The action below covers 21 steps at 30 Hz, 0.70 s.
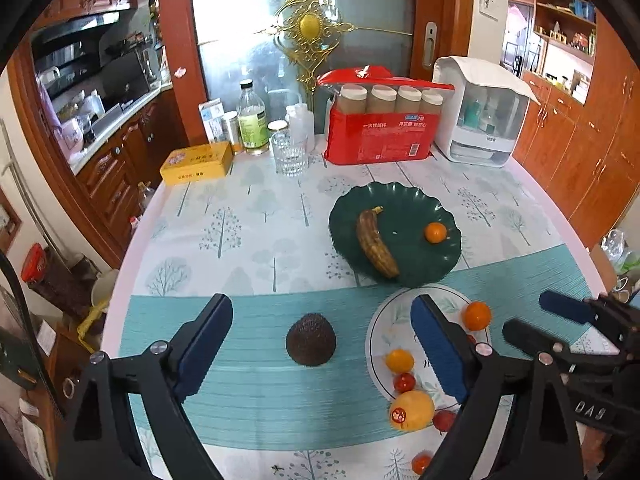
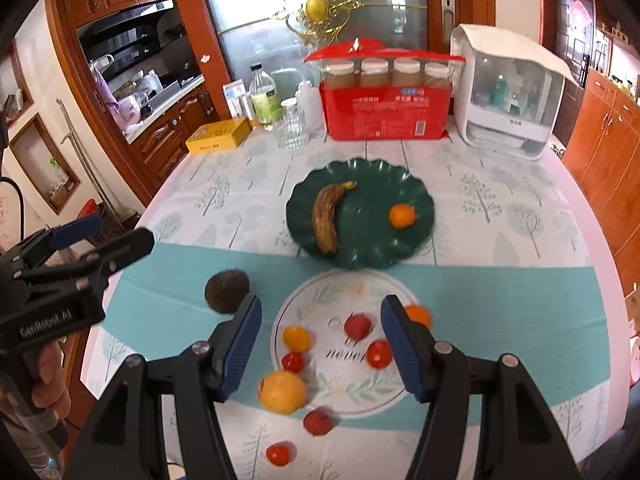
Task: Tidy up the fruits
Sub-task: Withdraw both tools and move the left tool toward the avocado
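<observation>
Fruit lies scattered: a brown spotted banana (image 1: 378,242) and a small orange (image 1: 435,232) rest on the dark green scalloped plate (image 1: 416,196). The left gripper (image 1: 322,330) stands wide above a dark rough avocado (image 1: 311,340), and the right gripper (image 2: 320,332) is half open, both holding nothing.

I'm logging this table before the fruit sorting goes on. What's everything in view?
plate: 1, dark green, mid-table
banana: 1, browned, on plate
small orange: 1, on plate
avocado: 1, dark brown, on teal mat
large yellow-orange fruit: 1, stickered, at the edge of the mat's white circle
small loose fruits: about eight, red, orange, yellow, near side
cup pack: 1, red, far edge
glass: 1, clear
tin: 1, yellow
bottle: 1, clear, yellow-green label
white appliance: 1, far right
left gripper: jaws open, avocado between them, untouched
right gripper: jaws open, empty
</observation>
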Tool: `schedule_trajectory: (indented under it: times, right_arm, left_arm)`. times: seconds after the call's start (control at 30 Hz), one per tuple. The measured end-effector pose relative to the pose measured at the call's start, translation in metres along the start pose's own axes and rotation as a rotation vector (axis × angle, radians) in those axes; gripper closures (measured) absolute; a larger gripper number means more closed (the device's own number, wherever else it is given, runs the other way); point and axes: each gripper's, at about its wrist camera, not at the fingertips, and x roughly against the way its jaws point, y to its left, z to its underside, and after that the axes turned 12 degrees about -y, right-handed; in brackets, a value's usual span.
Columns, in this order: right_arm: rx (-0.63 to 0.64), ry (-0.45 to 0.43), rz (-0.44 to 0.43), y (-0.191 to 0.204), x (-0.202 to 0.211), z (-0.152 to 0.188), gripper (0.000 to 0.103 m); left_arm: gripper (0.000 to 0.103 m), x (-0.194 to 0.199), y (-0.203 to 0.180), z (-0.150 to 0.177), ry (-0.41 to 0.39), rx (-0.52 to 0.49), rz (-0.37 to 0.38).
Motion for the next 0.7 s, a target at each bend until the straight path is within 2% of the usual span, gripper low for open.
schedule_trajectory:
  times: [0.23,0.43,0.7]
  right_arm:
    - [-0.005,0.043,-0.005,0.010,-0.011,0.033,0.041]
    - [-0.064,0.090,-0.003,0.009,-0.029,0.054,0.041]
    - [-0.074,0.159,-0.014,0.015,-0.051,0.082,0.041]
  left_arm:
    - [0.013,-0.025,0.010,0.032,0.075,-0.016,0.015]
    - [0.013,-0.045,0.020,0.053,0.110,-0.044,0.001]
    - [0.013,-0.072,0.041,0.074,0.183,-0.025,0.000]
